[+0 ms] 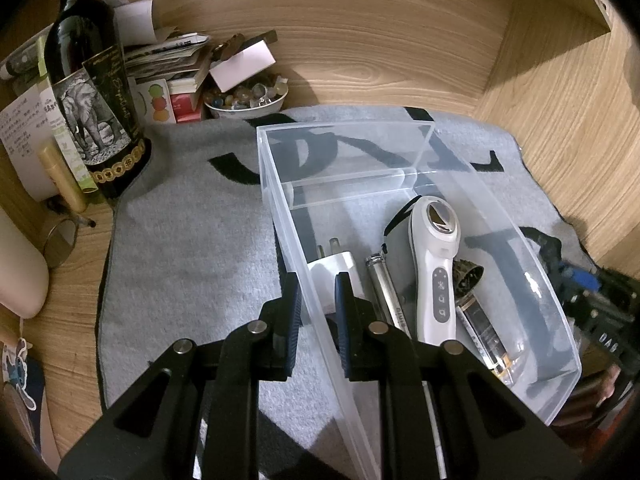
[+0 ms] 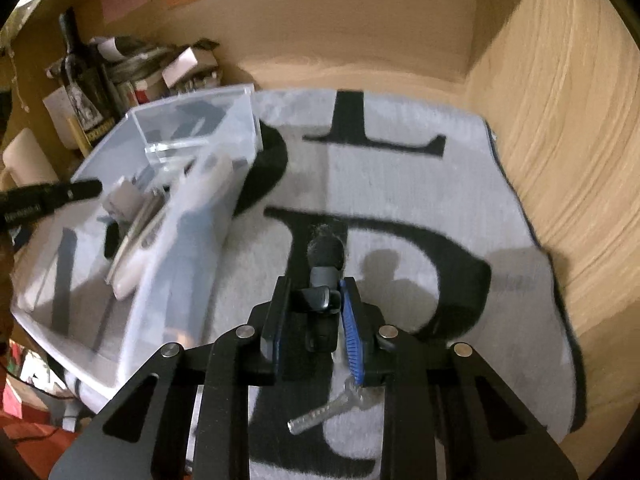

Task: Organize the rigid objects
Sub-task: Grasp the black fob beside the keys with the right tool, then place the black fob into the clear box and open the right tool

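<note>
A clear plastic bin [image 1: 532,280] stands on a grey mat [image 1: 192,240]. It holds a white handheld device [image 1: 434,264], a white plug adapter [image 1: 334,268], a metal tube [image 1: 386,288] and a harmonica [image 1: 484,332]. My left gripper [image 1: 318,300] is shut on the bin's left wall. In the right wrist view, my right gripper [image 2: 316,304] is shut on a small black microphone [image 2: 325,256] with a foam head, held above the mat [image 2: 400,184] to the right of the bin [image 2: 80,304]. A silver key [image 2: 324,412] dangles under the fingers.
A wine bottle [image 1: 90,92], stacked papers and boxes [image 1: 172,64] and a bowl of beads [image 1: 246,98] crowd the back left. Wooden walls [image 1: 560,100] close the back and right. A round mirror [image 1: 60,240] lies at left. Black gear [image 1: 600,308] sits right of the bin.
</note>
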`<move>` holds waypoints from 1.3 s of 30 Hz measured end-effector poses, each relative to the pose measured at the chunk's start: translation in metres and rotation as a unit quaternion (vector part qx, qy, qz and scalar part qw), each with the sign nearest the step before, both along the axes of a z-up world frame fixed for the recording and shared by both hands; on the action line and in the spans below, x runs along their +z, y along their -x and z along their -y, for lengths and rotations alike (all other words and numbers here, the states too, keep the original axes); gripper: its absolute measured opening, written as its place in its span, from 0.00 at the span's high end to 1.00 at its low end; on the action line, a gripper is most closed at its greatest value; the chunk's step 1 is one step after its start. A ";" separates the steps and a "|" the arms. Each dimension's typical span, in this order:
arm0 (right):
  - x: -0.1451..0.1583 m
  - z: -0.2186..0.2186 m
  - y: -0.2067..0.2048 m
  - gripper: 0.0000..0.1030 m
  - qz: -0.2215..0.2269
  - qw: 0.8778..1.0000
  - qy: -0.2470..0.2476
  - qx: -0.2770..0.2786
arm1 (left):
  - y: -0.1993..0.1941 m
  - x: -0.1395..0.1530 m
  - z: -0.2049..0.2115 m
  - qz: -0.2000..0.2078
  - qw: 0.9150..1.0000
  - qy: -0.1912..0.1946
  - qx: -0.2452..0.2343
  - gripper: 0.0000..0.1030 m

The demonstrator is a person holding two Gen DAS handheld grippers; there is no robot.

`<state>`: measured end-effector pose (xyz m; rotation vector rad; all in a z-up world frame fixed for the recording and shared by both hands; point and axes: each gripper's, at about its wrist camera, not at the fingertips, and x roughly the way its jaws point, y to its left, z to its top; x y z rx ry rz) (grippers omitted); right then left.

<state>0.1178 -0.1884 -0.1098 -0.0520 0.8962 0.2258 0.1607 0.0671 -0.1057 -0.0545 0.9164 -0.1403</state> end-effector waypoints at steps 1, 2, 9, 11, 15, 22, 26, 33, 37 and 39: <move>0.003 -0.001 -0.001 0.78 0.005 1.000 -0.002 0.001 | 0.000 0.000 0.001 0.000 1.000 -0.001 0.000 0.85; 0.007 -0.002 -0.003 0.78 0.010 1.000 -0.005 0.003 | 0.000 0.000 0.001 -0.001 1.000 -0.001 0.000 0.85; 0.040 -0.023 -0.010 0.78 0.054 0.997 -0.033 0.041 | 0.000 0.000 0.001 -0.001 1.000 -0.003 0.001 0.85; 0.049 -0.031 -0.013 0.78 0.066 0.995 -0.041 0.058 | 0.000 0.000 0.002 -0.001 1.000 -0.004 0.001 0.85; 0.059 -0.055 -0.019 0.78 0.079 0.991 -0.042 0.098 | 0.000 0.000 0.001 -0.001 1.000 -0.004 0.001 0.85; 0.043 -0.095 -0.033 0.78 0.054 0.986 -0.010 0.156 | 0.000 0.000 0.002 0.000 1.000 -0.005 0.001 0.85; 0.028 -0.110 -0.045 0.78 0.024 0.983 0.004 0.180 | 0.001 0.000 0.001 0.001 1.000 -0.004 0.000 0.85; 0.014 -0.125 -0.057 0.78 -0.018 0.978 0.021 0.205 | 0.001 0.000 0.001 0.000 1.000 -0.003 -0.001 0.85; 0.013 -0.125 -0.059 0.78 -0.027 0.978 0.023 0.207 | 0.001 0.000 0.001 0.001 1.000 -0.003 -0.001 0.85; 0.013 -0.125 -0.059 0.78 -0.025 0.978 0.027 0.207 | 0.001 0.000 0.001 0.001 1.000 -0.004 -0.001 0.85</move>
